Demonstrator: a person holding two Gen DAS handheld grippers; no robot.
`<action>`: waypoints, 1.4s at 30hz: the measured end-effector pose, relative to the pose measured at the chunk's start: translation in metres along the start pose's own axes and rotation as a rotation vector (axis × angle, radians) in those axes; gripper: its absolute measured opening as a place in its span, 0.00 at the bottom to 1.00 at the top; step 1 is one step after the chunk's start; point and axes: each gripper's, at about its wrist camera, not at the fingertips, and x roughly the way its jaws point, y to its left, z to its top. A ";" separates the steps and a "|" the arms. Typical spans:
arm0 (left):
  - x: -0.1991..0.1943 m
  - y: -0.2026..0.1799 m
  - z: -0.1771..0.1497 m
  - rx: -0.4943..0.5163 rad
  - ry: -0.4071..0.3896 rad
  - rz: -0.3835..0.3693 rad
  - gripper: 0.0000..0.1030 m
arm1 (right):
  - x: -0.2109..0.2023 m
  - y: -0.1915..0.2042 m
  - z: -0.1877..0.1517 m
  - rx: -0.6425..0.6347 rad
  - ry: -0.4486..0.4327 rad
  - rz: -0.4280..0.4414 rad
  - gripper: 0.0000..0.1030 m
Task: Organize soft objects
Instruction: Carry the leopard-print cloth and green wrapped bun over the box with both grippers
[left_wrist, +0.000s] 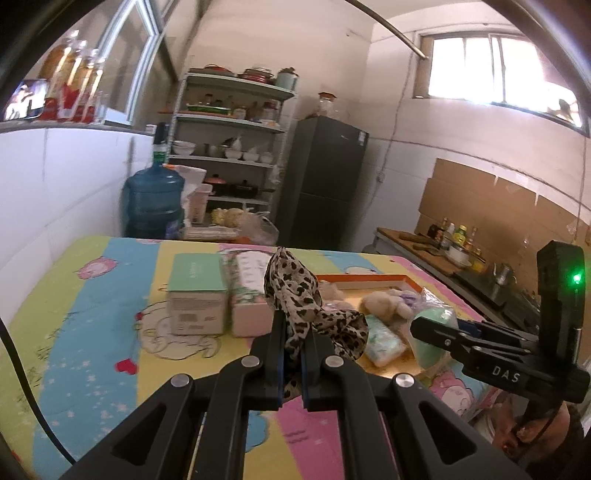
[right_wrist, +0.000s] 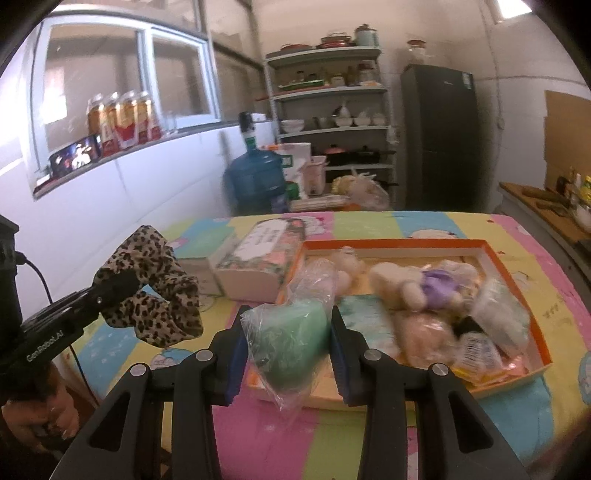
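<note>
My left gripper (left_wrist: 293, 332) is shut on a leopard-print scarf (left_wrist: 295, 295), held above the table's near side. It shows in the right wrist view (right_wrist: 155, 291) at the left. My right gripper (right_wrist: 286, 325) is shut on a green soft item in a clear plastic bag (right_wrist: 291, 339), held over the near-left corner of an orange-rimmed tray (right_wrist: 532, 302). The tray holds a cream plush toy (right_wrist: 406, 284) with a purple part, a pink plush (right_wrist: 421, 336) and several wrapped packs. The tray (left_wrist: 369, 277) and bagged item (left_wrist: 428, 332) also show in the left wrist view.
A green-topped box (left_wrist: 197, 291) and a floral box (left_wrist: 247, 291) stand on the colourful tablecloth (left_wrist: 92, 314) left of the tray. Behind the table are a blue water jug (left_wrist: 153, 199), shelves with dishes (left_wrist: 229, 147), a dark fridge (left_wrist: 325, 177) and a counter at right (left_wrist: 424, 243).
</note>
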 end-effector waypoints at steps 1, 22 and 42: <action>0.003 -0.005 0.000 0.006 0.003 -0.008 0.06 | -0.001 -0.006 0.000 0.008 -0.001 -0.007 0.39; 0.073 -0.087 0.004 0.053 0.068 -0.133 0.06 | -0.028 -0.114 -0.006 0.131 -0.054 -0.154 0.39; 0.125 -0.082 -0.011 0.039 0.204 -0.079 0.06 | 0.034 -0.118 0.015 0.119 -0.018 -0.054 0.39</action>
